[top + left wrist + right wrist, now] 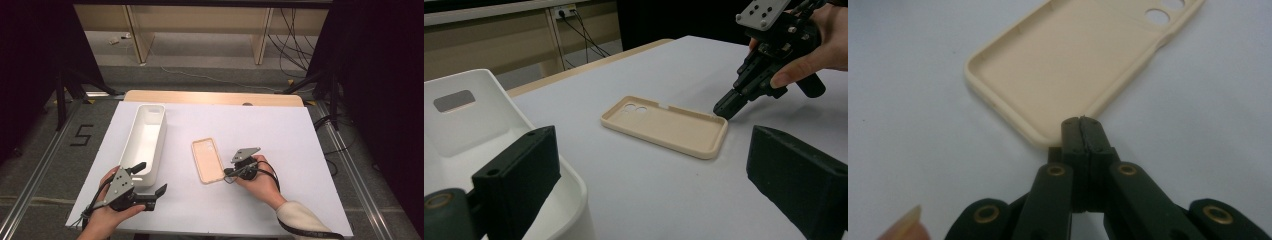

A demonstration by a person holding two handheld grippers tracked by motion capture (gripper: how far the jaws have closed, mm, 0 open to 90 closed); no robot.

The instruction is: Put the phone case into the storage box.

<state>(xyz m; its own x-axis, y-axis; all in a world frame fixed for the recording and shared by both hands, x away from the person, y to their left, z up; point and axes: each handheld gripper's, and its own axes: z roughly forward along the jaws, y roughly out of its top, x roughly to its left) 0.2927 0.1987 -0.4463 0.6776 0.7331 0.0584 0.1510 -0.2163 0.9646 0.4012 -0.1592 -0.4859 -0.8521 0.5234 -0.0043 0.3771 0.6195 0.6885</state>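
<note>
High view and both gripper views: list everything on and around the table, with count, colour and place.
Phone case: one, beige, open side up, mid-table.
Bin: one, white, long, left part of table.
Table: one, white top, wooden far edge.
Cables: several, dark, floor beyond table at right.
Left gripper: one, black, jaws open, near bin's near end.
Right gripper: one, black, jaws shut, tips at case's near right corner.

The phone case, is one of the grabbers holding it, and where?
The right gripper is shut with its tips at the near corner of the beige phone case; whether it pinches the rim cannot be told. The left gripper is open, holding nothing.
</note>
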